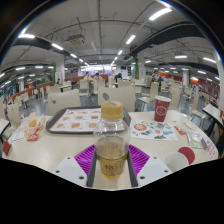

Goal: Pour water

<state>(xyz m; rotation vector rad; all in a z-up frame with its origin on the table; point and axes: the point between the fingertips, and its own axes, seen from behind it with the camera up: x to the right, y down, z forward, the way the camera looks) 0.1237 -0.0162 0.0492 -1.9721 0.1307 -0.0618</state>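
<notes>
The claw [111, 163] is clamped on a clear bottle [111, 142], upright between its 2 pink pads above the desk [60, 150]; a red cup [162, 110] stands beyond, beside a tray [72, 122].

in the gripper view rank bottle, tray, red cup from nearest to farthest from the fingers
1. Bottle: between the gripper fingers, pads at either side of it.
2. Tray: on the table beyond the bottle, ahead and to the left.
3. Red cup: ahead and to the right; looks a bit farther than the tray, though close to call.
</notes>
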